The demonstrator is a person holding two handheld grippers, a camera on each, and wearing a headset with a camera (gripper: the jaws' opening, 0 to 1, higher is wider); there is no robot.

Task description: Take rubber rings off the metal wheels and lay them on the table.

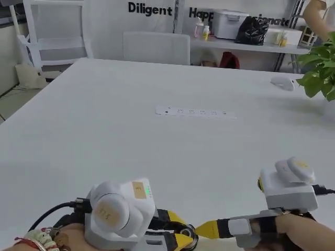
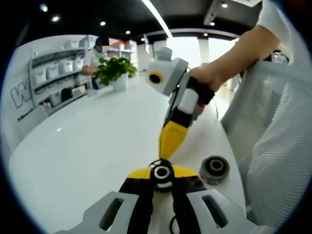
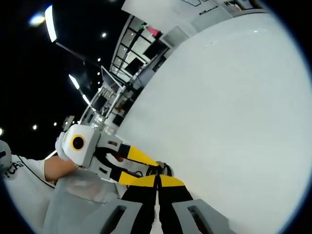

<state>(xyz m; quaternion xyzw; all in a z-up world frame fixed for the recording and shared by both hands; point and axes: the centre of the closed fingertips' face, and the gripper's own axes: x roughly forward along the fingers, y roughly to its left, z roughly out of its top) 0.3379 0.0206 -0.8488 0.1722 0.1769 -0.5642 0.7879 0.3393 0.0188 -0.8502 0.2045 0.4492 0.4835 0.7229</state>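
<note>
Left hand-held gripper (image 2: 161, 174) white-bodied, yellow-and-black jaws, black cable (image 1: 52, 212), beaded bracelet (image 1: 41, 240) (red thread too), white sleeve (image 2: 275, 17)

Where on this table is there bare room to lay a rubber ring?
Free: the table stretch between the power strip and the near edge. Crowded: that edge, where the left tool and right tool meet at one wheel, a second wheel beside.

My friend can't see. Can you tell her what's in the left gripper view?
The left gripper clamps a small black-rimmed wheel in its fingers, and the right gripper points down from above, its tip at that wheel. A second wheel lies beside them on the white table.
</note>
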